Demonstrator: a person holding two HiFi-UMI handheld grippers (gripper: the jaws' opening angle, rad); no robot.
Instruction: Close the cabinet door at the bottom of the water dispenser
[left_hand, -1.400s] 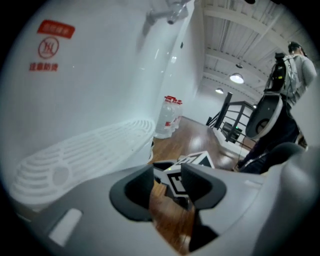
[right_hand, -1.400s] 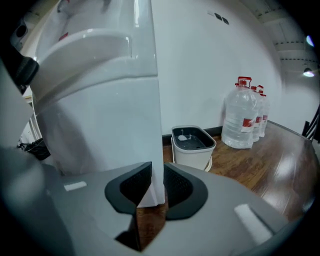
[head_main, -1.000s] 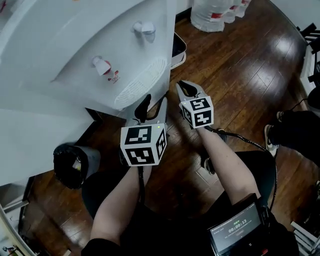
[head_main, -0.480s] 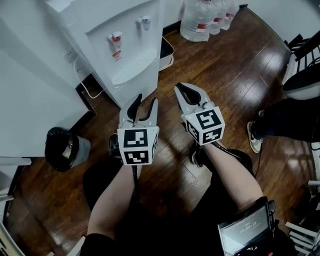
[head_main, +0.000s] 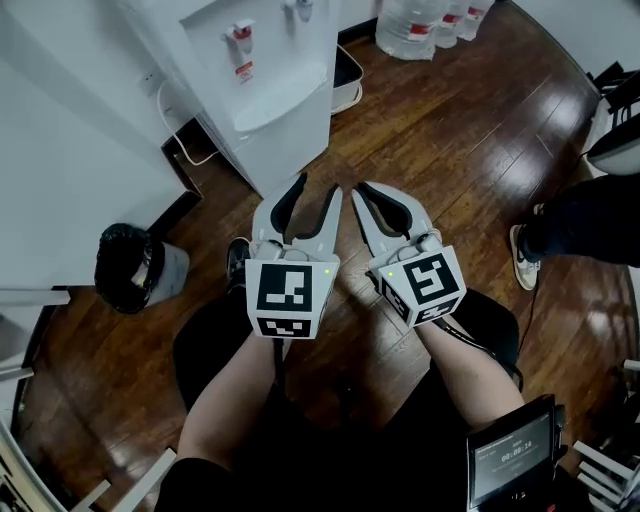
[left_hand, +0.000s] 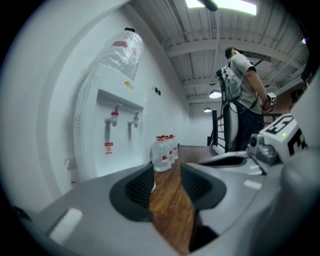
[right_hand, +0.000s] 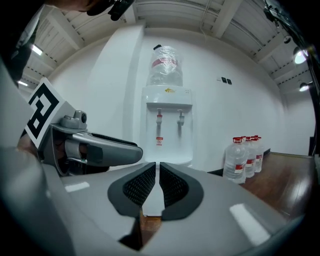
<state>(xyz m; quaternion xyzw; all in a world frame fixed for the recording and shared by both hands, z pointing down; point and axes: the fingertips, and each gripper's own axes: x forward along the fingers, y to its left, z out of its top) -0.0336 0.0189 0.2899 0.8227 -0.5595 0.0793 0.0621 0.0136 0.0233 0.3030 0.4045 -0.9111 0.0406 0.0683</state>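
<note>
The white water dispenser (head_main: 270, 70) stands at the upper left, with a bottle on top of it (right_hand: 165, 65). Its lower front (head_main: 290, 140) looks plain and flush from above, and I cannot make out the cabinet door's edges. In the right gripper view the jaws hide that lower part. My left gripper (head_main: 318, 190) hovers over the wooden floor, a short way in front of the dispenser. Its pads are drawn close, with a thin strip of floor between them (left_hand: 166, 172) and nothing held. Beside it, my right gripper (head_main: 365, 190) is shut and empty, pads almost touching (right_hand: 157, 170). Neither gripper touches the dispenser.
A black-bagged bin (head_main: 130, 268) stands at the left by the wall. Large water bottles (head_main: 420, 25) stand at the back right of the dispenser, and a dark white-rimmed object (head_main: 345, 80) sits against its side. A person's leg and shoe (head_main: 585, 225) are at the right.
Both grippers have drawn back from the dispenser's lower front and risen. The dispenser now sits farther up and smaller in the head view. Jaws look unchanged.
</note>
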